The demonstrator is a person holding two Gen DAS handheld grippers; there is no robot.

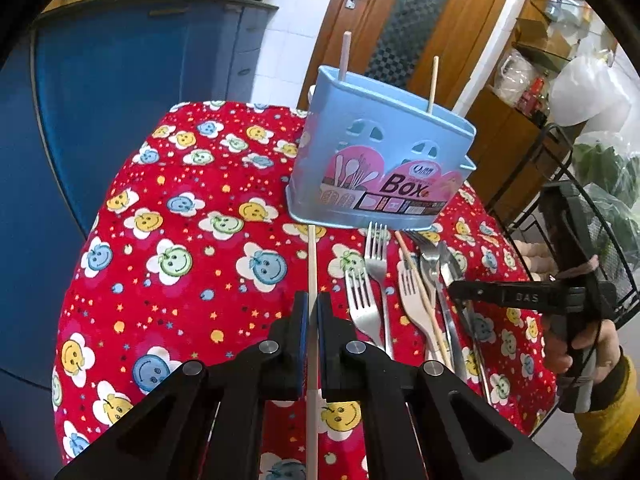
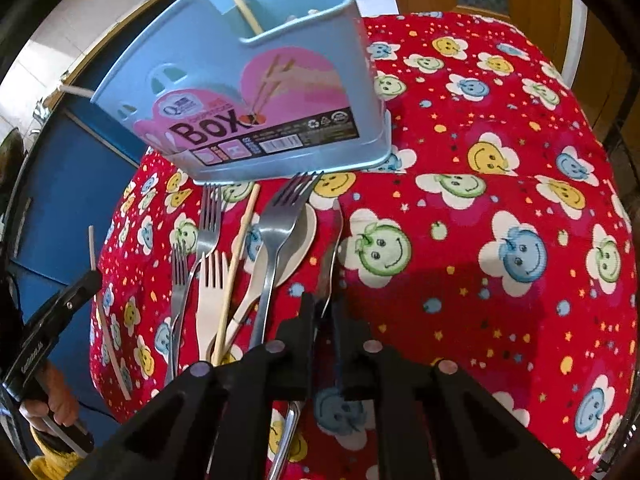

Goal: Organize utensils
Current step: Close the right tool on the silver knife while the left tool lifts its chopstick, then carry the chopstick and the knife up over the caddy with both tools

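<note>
Chopstick (image 1: 312, 264): clamped in left gripper (image 1: 313, 312), long axis pointing far toward holder (image 1: 380, 152).
Right gripper (image 2: 323, 312): closed on knife (image 2: 332, 256).

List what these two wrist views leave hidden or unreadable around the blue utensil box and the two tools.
- Blue utensil box, both views: its inside; the walls hide the lower ends of the chopsticks.
- Right tool, right wrist view: the metal knife handle behind its fingers.
- Left tool, left wrist view: the held chopstick runs off the bottom edge.
</note>
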